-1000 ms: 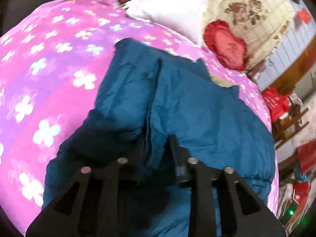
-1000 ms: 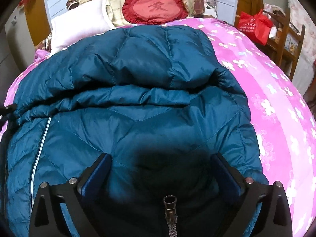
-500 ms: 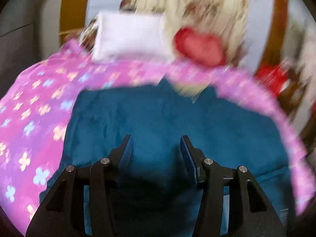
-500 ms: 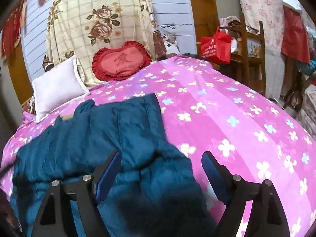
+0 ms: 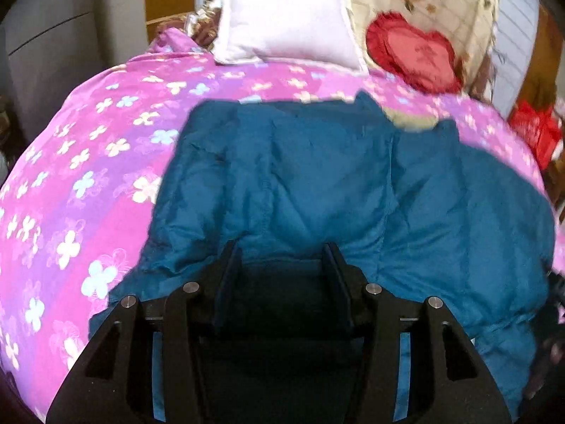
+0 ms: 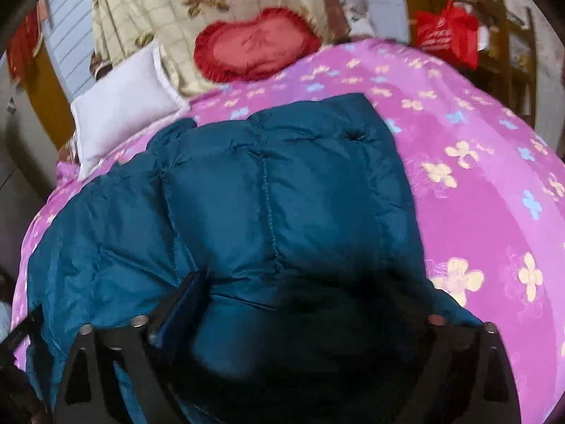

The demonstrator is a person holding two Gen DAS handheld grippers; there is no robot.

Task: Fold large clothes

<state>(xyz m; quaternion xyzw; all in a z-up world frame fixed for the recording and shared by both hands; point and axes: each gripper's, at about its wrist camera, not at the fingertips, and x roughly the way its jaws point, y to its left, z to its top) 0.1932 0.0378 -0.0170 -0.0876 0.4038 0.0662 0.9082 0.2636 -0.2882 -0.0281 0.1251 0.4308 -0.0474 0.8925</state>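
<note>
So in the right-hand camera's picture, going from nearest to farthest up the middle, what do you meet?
Right tongs → blue puffy jacket → pink flowered bedspread → red heart cushion → cream rose-patterned cloth.

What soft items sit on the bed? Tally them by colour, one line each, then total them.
Teal: 1, the padded jacket spread on the pink bedspread
White: 1, the pillow
Red: 1, the heart-shaped cushion
Total: 3
</note>
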